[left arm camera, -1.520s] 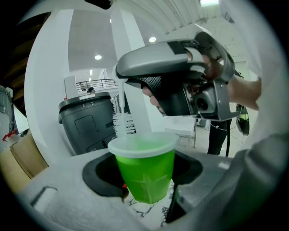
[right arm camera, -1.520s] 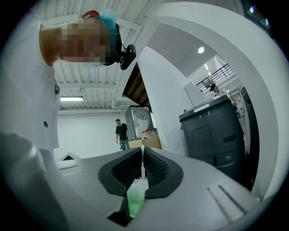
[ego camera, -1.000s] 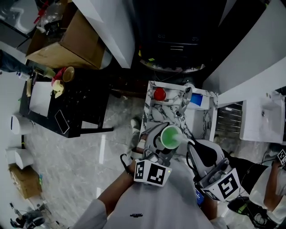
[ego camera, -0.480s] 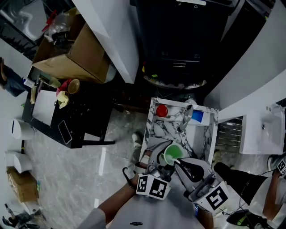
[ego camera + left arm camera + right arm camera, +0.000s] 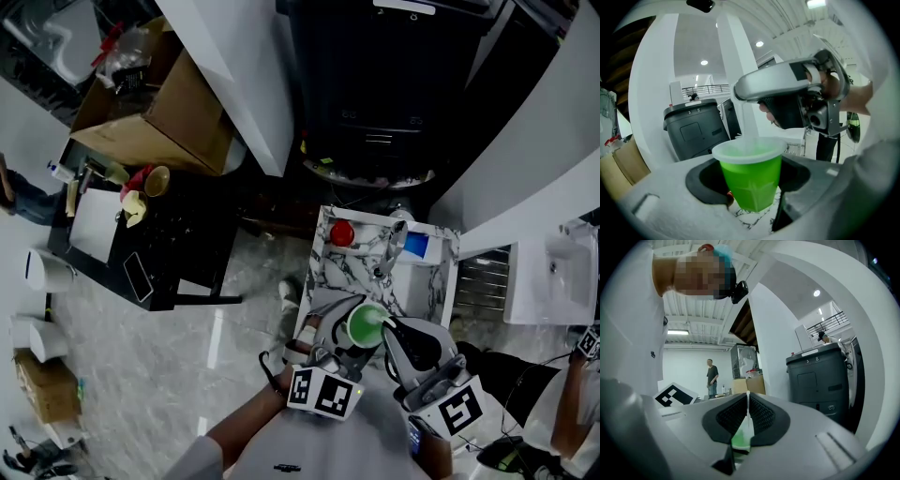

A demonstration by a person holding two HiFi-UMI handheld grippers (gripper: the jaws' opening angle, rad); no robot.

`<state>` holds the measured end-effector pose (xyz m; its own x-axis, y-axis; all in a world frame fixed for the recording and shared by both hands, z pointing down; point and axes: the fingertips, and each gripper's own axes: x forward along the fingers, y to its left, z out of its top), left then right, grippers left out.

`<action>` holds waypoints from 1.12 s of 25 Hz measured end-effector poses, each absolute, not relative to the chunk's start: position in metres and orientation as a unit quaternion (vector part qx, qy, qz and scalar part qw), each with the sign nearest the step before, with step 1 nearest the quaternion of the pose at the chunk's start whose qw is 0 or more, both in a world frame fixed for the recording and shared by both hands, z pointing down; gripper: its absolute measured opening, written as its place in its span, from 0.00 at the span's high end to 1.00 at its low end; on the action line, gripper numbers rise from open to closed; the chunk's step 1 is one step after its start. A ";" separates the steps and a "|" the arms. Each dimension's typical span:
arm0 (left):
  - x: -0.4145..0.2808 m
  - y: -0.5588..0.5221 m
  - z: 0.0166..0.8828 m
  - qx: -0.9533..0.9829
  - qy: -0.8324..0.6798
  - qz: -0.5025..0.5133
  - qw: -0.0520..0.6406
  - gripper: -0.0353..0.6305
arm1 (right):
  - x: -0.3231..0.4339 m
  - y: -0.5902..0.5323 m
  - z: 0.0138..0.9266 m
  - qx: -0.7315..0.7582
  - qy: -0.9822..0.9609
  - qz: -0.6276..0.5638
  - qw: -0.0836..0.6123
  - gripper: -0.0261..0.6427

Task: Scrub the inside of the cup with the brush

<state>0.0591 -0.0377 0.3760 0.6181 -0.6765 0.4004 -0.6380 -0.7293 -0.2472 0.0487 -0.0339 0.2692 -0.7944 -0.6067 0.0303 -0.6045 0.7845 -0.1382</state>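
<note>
left gripper (image 5: 349,345) still clamps the green cup (image 5: 364,324); right gripper (image 5: 748,420), pinching the brush (image 5: 748,406), has shifted slightly

One green cup (image 5: 366,323), one brush (image 5: 748,411), two claws (left claw (image 5: 750,194), right claw (image 5: 392,330)), one cardboard box (image 5: 155,122), one dark bin (image 5: 696,131).

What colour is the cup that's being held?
The cup is bright green with a pale whitish rim, clearest in the left gripper view.

Marble table (image 5: 349,269) bearing red object (image 5: 341,232), blue item (image 5: 413,245)
</note>
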 end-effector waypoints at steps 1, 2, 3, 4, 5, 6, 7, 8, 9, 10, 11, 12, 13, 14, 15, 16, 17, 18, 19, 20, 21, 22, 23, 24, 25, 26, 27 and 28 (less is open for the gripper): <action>0.059 -0.039 0.375 -0.898 0.367 -0.239 0.040 0.52 | 0.051 -0.034 0.269 -0.322 0.944 -0.067 0.004 0.93; 0.058 -0.040 0.375 -0.898 0.368 -0.238 0.040 0.52 | 0.054 -0.033 0.269 -0.321 0.945 -0.064 -0.002 0.93; 0.058 -0.041 0.374 -0.898 0.369 -0.238 0.040 0.52 | 0.056 -0.032 0.271 -0.320 0.945 -0.066 -0.007 0.93; 0.058 -0.041 0.374 -0.897 0.370 -0.237 0.040 0.52 | 0.058 -0.029 0.273 -0.319 0.945 -0.068 -0.013 0.93; 0.058 -0.042 0.374 -0.897 0.371 -0.236 0.041 0.52 | 0.059 -0.027 0.276 -0.317 0.946 -0.071 -0.018 0.93; 0.057 -0.043 0.374 -0.897 0.371 -0.235 0.041 0.52 | 0.059 -0.024 0.278 -0.313 0.946 -0.076 -0.022 0.93; 0.057 -0.043 0.374 -0.897 0.371 -0.235 0.041 0.52 | 0.057 -0.022 0.279 -0.308 0.947 -0.085 -0.024 0.93; 0.058 -0.043 0.374 -0.897 0.371 -0.235 0.041 0.52 | 0.054 -0.019 0.280 -0.302 0.948 -0.097 -0.023 0.93; 0.058 -0.043 0.375 -0.897 0.371 -0.235 0.041 0.52 | 0.052 -0.017 0.281 -0.295 0.949 -0.107 -0.021 0.93; 0.059 -0.043 0.375 -0.897 0.371 -0.235 0.041 0.52 | 0.049 -0.016 0.281 -0.287 0.951 -0.115 -0.017 0.93; 0.059 -0.043 0.375 -0.897 0.370 -0.236 0.041 0.52 | 0.045 -0.014 0.280 -0.279 0.953 -0.122 -0.011 0.93; 0.059 -0.043 0.375 -0.898 0.369 -0.237 0.041 0.52 | 0.041 -0.014 0.279 -0.271 0.954 -0.129 -0.002 0.93; 0.058 -0.043 0.375 -0.898 0.368 -0.239 0.042 0.52 | 0.037 -0.014 0.278 -0.264 0.955 -0.134 0.009 0.93; 0.058 -0.043 0.375 -0.898 0.367 -0.240 0.042 0.52 | 0.033 -0.015 0.278 -0.260 0.956 -0.134 0.015 0.93; 0.059 -0.042 0.376 -0.898 0.366 -0.241 0.042 0.52 | 0.031 -0.016 0.279 -0.259 0.957 -0.132 0.017 0.93; 0.060 -0.040 0.378 -0.898 0.365 -0.242 0.041 0.52 | 0.029 -0.016 0.282 -0.260 0.957 -0.130 0.015 0.93; 0.061 -0.038 0.379 -0.899 0.363 -0.242 0.041 0.52 | 0.028 -0.017 0.284 -0.261 0.957 -0.127 0.014 0.93; 0.062 -0.037 0.379 -0.899 0.362 -0.242 0.041 0.52 | 0.027 -0.019 0.285 -0.261 0.957 -0.124 0.015 0.93; 0.063 -0.035 0.380 -0.900 0.360 -0.242 0.040 0.52 | 0.025 -0.021 0.285 -0.261 0.958 -0.120 0.016 0.93; 0.063 -0.035 0.379 -0.901 0.359 -0.241 0.040 0.52 | 0.025 -0.023 0.285 -0.262 0.958 -0.114 0.016 0.93; 0.064 -0.035 0.379 -0.901 0.358 -0.241 0.040 0.52 | 0.024 -0.026 0.285 -0.263 0.959 -0.107 0.015 0.93; 0.064 -0.035 0.379 -0.901 0.358 -0.241 0.040 0.52 | 0.025 -0.028 0.286 -0.265 0.959 -0.102 0.013 0.93; 0.064 -0.036 0.379 -0.901 0.358 -0.242 0.041 0.52 | 0.026 -0.029 0.287 -0.269 0.958 -0.096 0.010 0.93; 0.063 -0.036 0.379 -0.901 0.358 -0.243 0.041 0.52 | 0.028 -0.031 0.289 -0.274 0.957 -0.090 0.008 0.93; 0.063 -0.036 0.380 -0.900 0.358 -0.243 0.042 0.52 | 0.030 -0.033 0.291 -0.280 0.956 -0.086 0.006 0.93; 0.063 -0.036 0.380 -0.900 0.358 -0.243 0.043 0.52 | 0.032 -0.035 0.292 -0.287 0.954 -0.083 0.004 0.93; 0.063 -0.036 0.380 -0.901 0.358 -0.242 0.042 0.52 | 0.035 -0.036 0.293 -0.293 0.953 -0.083 0.002 0.93; 0.063 -0.036 0.380 -0.901 0.359 -0.241 0.041 0.52 | 0.037 -0.037 0.295 -0.298 0.951 -0.086 0.000 0.93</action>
<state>0.0629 -0.0360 0.3795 0.6261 -0.6663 0.4050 -0.6265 -0.7391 -0.2473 0.0370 -0.0368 0.2948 -0.8226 -0.5663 0.0519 -0.5663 0.8076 -0.1643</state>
